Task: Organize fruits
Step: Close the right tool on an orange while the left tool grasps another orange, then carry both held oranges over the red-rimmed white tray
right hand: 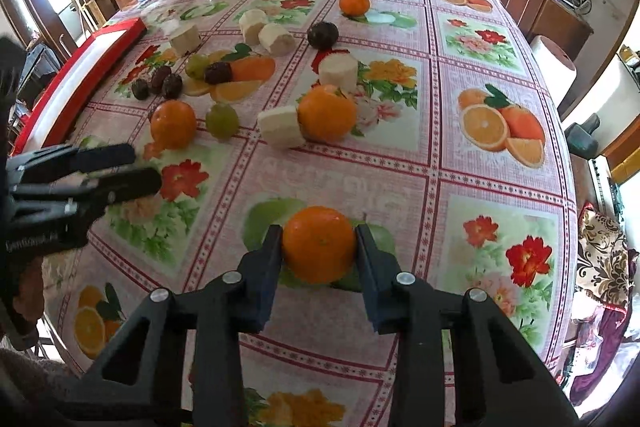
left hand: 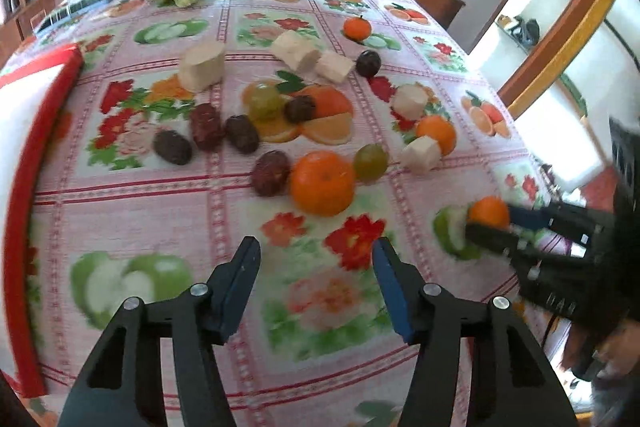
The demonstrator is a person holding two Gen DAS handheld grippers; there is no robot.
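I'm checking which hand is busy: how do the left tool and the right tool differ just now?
The left tool is open with nothing between its fingers, while the right tool is closed on an orange. The left tool hangs over bare tablecloth with the other fruit ahead of it; the right tool sits off toward the table's right edge. Both are black with blue finger pads.

4 oranges (right hand: 319,243), 2 green grapes (right hand: 221,120), 5 white chunks (right hand: 280,126), 5 dates (left hand: 173,147), 1 dark plum (right hand: 323,35).
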